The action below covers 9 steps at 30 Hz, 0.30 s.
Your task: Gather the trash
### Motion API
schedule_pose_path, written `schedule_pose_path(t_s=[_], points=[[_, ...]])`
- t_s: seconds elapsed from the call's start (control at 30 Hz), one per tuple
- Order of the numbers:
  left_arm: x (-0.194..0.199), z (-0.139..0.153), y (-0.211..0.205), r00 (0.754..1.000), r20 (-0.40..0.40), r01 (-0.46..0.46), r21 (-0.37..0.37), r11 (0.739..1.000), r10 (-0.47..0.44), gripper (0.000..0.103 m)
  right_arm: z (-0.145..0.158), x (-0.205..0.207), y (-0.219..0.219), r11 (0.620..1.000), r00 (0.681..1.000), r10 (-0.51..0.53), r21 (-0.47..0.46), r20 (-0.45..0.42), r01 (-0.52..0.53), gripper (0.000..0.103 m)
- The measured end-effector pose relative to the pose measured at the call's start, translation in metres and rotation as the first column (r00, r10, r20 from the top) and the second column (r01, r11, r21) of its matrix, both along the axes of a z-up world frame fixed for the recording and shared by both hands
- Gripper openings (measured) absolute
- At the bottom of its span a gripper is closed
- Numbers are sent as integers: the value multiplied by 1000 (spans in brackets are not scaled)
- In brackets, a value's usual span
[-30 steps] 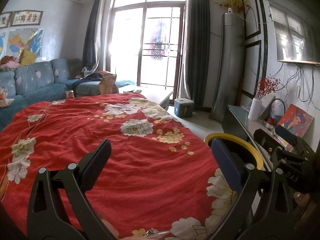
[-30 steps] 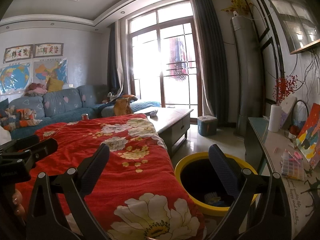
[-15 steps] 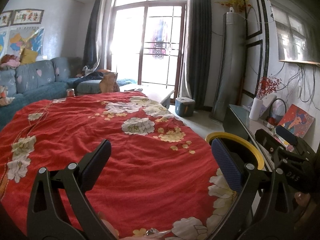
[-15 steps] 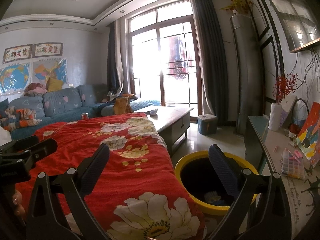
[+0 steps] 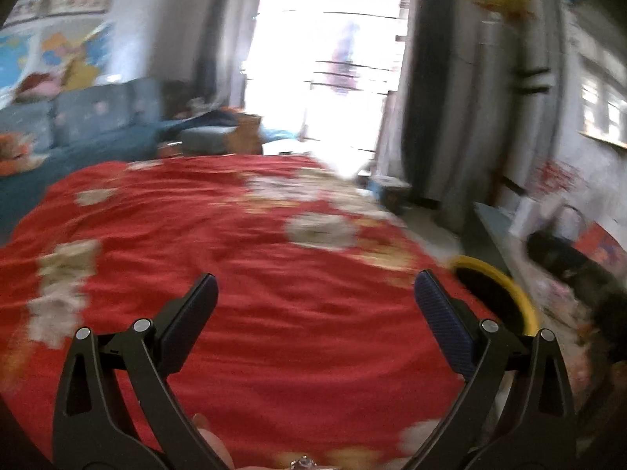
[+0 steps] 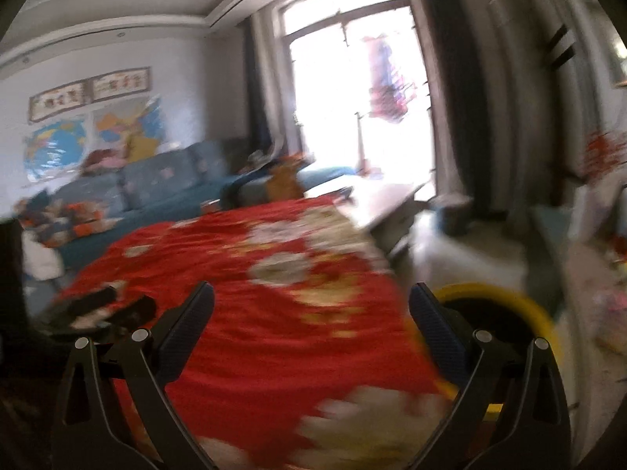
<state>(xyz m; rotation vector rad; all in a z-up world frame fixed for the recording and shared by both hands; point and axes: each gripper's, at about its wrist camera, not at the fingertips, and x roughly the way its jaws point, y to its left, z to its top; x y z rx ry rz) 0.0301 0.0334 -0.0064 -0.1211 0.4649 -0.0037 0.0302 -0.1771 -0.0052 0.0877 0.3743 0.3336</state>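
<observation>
Above the red bedspread (image 5: 274, 313), both views are now blurring: left gripper (image 5: 315, 299) and right gripper (image 6: 311, 307), fingers apart and empty, are swinging away from the yellow bin (image 6: 521, 313), seeking more trash.

A: What does the left tool (image 5: 315, 295) look like?

B: Its two fingers (image 5: 192, 323) stand wide apart with nothing between them, over a red blanket (image 5: 250, 286) printed with pale flowers.

A: Any bin?

B: A yellow-rimmed bin (image 5: 505, 293) sits just off the blanket's right edge, dark inside, partly behind the right finger.

A: And beyond?

B: All blurred. A blue sofa (image 5: 94, 117) on the left with maps (image 5: 47, 58) on the wall above it, a bright glass door (image 5: 337, 62) in the middle, dark curtains (image 5: 427, 78) to its right.
</observation>
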Motion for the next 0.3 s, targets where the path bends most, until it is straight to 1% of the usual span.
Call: schedule_pose_path(t_s=[0.03,0.07,0.1,0.13,0.17,0.2,0.23,0.27,0.3], points=[[0,2,30,997,-11,-73,7,997,73,92,9,9,28,999,998,54,7,-28,-53,97],[-1,3,53,991,-21,-131,12,991,131,92,14,14,46,996,996,86,6,-38,-86,97],[-3,4,88,974,-34,-224,25,974,225,92,18,21,70,990,989,138,5,-59,-138,97],[-7,4,112,955,-37,-293,31,956,294,92,22,30,107,979,973,205,9,-108,-205,97],[-13,3,152,921,-44,-385,30,922,386,92,23,36,136,968,958,252,20,-139,-252,97],[-18,1,183,890,-60,-450,27,892,451,92,20,45,180,943,925,332,34,-185,-332,96],[-22,-2,212,853,-83,-515,24,857,515,92,16,50,208,927,902,371,35,-220,-373,96],[-26,-9,246,814,-124,-570,14,821,567,92,9,56,244,911,876,406,38,-260,-411,96],[-28,-17,277,770,-174,-621,20,784,614,92,0,62,277,896,849,433,39,-302,-443,96]])
